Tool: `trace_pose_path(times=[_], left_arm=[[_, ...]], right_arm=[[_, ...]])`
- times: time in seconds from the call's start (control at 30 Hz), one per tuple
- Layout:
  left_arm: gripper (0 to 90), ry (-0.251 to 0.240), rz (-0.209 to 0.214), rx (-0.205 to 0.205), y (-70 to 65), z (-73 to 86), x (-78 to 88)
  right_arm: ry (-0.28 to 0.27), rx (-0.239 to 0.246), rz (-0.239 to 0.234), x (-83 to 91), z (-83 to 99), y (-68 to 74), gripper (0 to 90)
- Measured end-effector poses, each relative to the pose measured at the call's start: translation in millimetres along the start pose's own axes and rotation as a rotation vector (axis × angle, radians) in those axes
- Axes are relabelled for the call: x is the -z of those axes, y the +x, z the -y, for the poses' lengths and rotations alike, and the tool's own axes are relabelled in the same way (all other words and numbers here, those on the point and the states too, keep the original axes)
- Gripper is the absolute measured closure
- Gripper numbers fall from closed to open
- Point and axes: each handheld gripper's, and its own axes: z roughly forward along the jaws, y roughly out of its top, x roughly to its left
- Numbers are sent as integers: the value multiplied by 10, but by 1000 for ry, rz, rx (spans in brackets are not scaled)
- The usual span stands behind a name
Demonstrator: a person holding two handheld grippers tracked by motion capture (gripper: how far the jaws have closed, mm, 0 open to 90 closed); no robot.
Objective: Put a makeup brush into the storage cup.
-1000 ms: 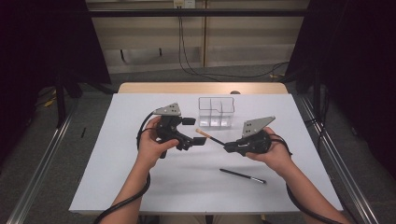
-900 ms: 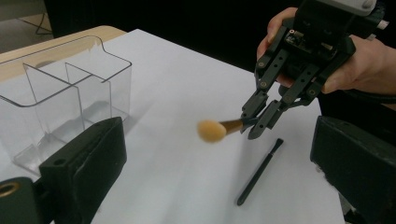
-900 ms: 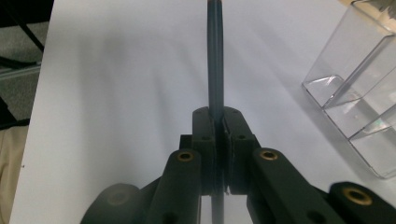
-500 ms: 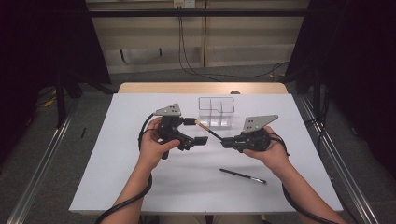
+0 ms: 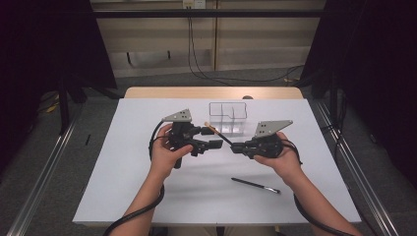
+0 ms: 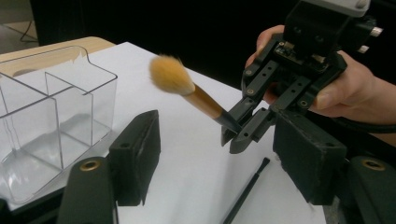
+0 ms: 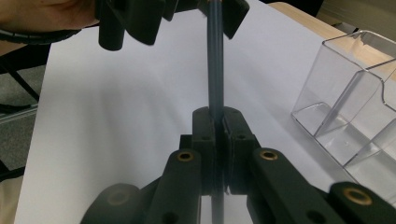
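Two grippers: we hold them mid-worktop, facing each other.
Right gripper (image 5: pixel 239 147): clamped on the brush (image 6: pixel 194 91) handle.
Left gripper (image 5: pixel 209 138): jaws have just been closing around the brush, not touching.
Organiser (image 5: pixel 227 117): just beyond.
Pen (image 5: pixel 255 185): near right.

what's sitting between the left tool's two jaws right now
The brush held by the right tool. In the left gripper view its handle crosses the gap of the left tool, whose jaws have just been closing without touching it.

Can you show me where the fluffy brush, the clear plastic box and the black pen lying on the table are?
fluffy brush (image 6: pixel 171 74), left gripper view, bristle head.
clear plastic box (image 5: pixel 227 117), high view, middle divider.
black pen (image 5: pixel 254 185), high view, mid-shaft.
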Motion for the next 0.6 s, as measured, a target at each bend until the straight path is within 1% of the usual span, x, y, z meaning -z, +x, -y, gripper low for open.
trace_pose_path(times=[0.03, 0.07, 0.13, 0.2, 0.23, 0.27, 0.37, 0.43, 0.47, 0.5, 0.6], left_arm=[[334, 3, 0, 0, -2, 1, -10], [372, 4, 8, 0, -2, 2, -17], [422, 6, 0, 0, -2, 7, -34], [432, 7, -9, 2, -4, 9, -48], [483, 8, -12, 8, -6, 9, -51], [495, 16, -13, 1, -9, 4, -58], [535, 14, -13, 3, -11, 1, -64], [544, 10, -26, 1, -15, -4, -71], [577, 4, -18, 4, -14, -3, -78], [590, 4, -18, 4, -14, -3, -78], [606, -3, -12, 4, -17, 5, -95]], right_arm=[[0, 0, 0, 0, 0, 0, 850], [0, -2, 2, -4, -3, 1, 850], [-4, -6, 2, -12, -8, 1, 850], [-3, -6, 2, -17, -11, 4, 850], [-3, -8, 1, -27, -14, 10, 851], [-2, -9, 3, -33, -14, 15, 850], [-5, -16, 5, -43, -14, 17, 850], [-5, -17, 6, -45, -16, 16, 851], [-9, -21, 7, -45, -20, 17, 850], [-12, -23, 8, -47, -25, 21, 850], [-11, -26, 5, -50, -35, 27, 850]])
